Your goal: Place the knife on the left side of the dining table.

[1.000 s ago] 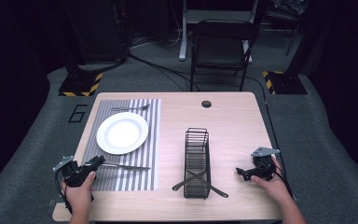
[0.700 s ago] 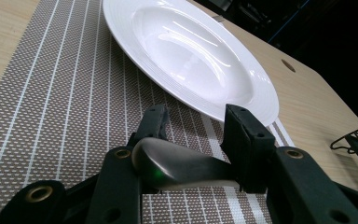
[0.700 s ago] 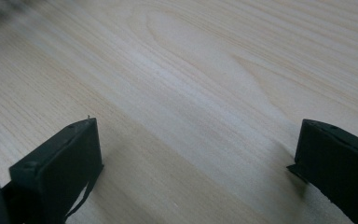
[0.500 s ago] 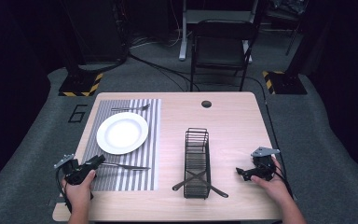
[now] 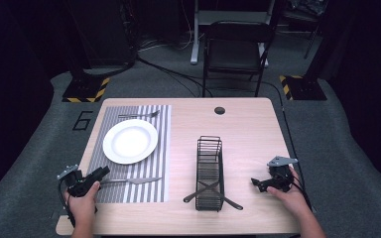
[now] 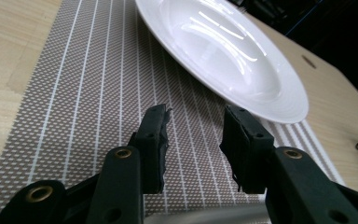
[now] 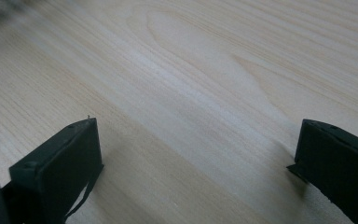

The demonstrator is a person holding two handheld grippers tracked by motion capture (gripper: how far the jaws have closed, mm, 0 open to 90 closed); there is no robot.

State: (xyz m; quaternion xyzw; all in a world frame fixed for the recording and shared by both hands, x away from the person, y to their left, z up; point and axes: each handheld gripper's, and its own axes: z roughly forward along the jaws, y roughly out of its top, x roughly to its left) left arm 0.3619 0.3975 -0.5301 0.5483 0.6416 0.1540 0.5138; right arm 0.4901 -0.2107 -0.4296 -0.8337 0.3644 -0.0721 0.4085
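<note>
Pale wood tabletop (image 5: 248,129) stood on grey carpet (image 5: 337,129) in a dark room; left claw (image 6: 193,135) had just narrowed yet gripped nothing, right claw (image 7: 196,158) gaped.

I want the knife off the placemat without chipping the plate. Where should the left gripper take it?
Probably by the handle end of the knife, which lies flat right in front of the left gripper. Come in low from the left, jaws straddling the narrow handle; the plate sits clear, farther back.
</note>
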